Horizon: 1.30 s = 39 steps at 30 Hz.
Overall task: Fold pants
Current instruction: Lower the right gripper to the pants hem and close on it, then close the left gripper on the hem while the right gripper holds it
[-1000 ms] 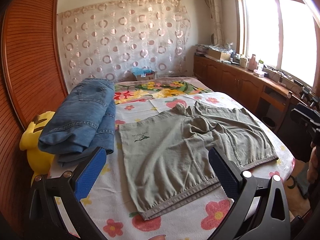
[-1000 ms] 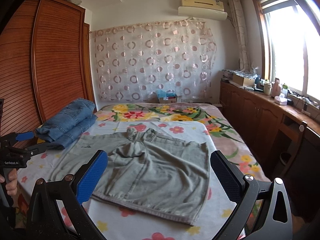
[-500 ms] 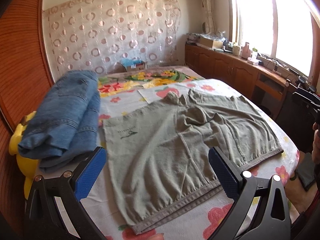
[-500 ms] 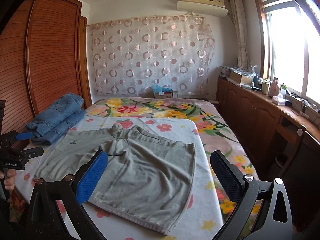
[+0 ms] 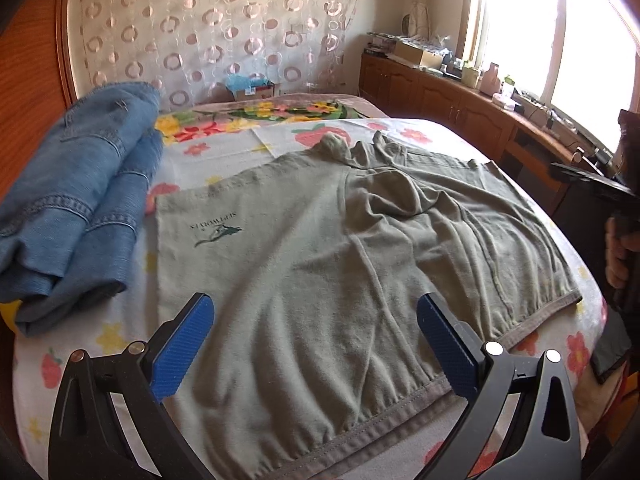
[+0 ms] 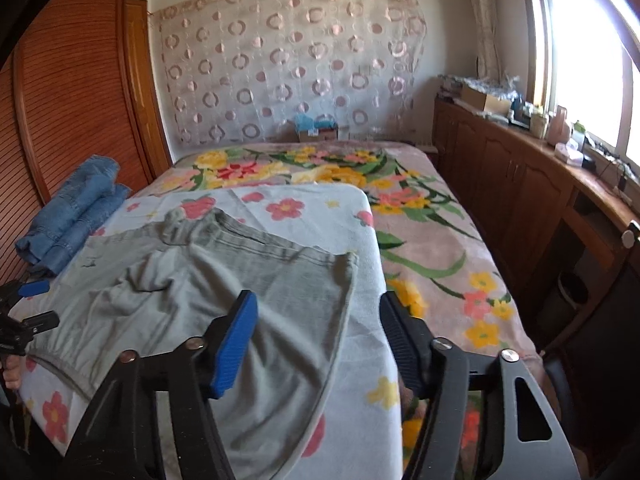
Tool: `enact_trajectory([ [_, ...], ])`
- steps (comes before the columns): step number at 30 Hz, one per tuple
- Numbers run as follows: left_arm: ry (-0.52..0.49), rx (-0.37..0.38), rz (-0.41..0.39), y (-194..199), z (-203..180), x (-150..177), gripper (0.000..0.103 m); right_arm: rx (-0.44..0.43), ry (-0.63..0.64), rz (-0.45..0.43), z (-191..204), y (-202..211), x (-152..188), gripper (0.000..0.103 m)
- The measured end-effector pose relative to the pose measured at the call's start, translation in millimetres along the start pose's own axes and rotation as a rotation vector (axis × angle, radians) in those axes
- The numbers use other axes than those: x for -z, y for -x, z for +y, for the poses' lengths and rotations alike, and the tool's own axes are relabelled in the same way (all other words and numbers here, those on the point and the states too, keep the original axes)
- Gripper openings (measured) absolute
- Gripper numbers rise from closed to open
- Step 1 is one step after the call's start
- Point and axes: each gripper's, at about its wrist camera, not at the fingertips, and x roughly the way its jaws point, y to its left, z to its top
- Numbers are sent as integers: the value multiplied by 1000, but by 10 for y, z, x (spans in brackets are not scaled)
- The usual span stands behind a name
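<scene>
Grey-green pants (image 5: 320, 248): spread flat on the flowered bed (image 6: 304, 208), waistband nearest the claws, legs bunched toward the far end; folded blue jeans (image 5: 76, 200) lie just left of the pants; left claw (image 5: 312, 340): spread wide above the waistband, pinching nothing; right claw (image 6: 316, 340): jaws have just been closing, now half-spread over the pants' right edge, pads not pressing the cloth.

left gripper (image 5: 312, 344) gaping, right gripper (image 6: 316, 332) – just narrowing
</scene>
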Motion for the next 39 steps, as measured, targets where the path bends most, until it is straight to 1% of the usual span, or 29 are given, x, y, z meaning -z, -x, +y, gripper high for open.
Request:
enact_trajectory([
  [1,3,6,0,-7,2,4,102,-9,-12,20,-12,-47,-37,50],
  [2,4,8,0,-13,2,8,102,-14,-22,40,-39,-100,-79,48],
  [5,3,7,12,-51,3,35,102,-13,-27,95,-128,-247,-221,44],
  [9,1,8,26,-99,9,66,102,-25,-40,156,-178,-346,-363,38],
  [13,19,32,42,-122,34,94,102,-41,-51,186,-197,-427,-529,32],
  [15,24,37,50,-129,39,97,102,-47,-59,204,-184,-451,-609,32],
  [16,25,37,53,-139,45,101,102,-47,-57,200,-176,-436,-638,31],
  [18,26,37,58,-146,48,102,102,-56,-65,206,-177,-427,-718,27],
  [19,26,38,59,-144,47,105,102,-62,-69,208,-185,-428,-745,22],
  [20,26,37,60,-142,45,111,102,-64,-66,210,-185,-418,-762,13],
  [22,25,36,61,-143,46,109,102,-56,-58,203,-189,-358,-781,6],
  [26,21,33,66,-154,48,108,102,0,-91,152,-354,-303,-822,4],
  [30,20,28,70,-164,54,106,102,44,-90,169,-363,-296,-749,4],
  [32,18,25,71,-172,51,109,102,50,-82,187,-284,-362,-724,4],
  [34,16,22,74,-169,46,110,102,65,-70,182,-232,-327,-741,4],
  [35,14,19,77,-172,44,110,102,57,-66,179,-202,-286,-745,9],
  [39,13,13,86,-189,47,108,102,57,-20,154,-59,-194,-830,19],
])
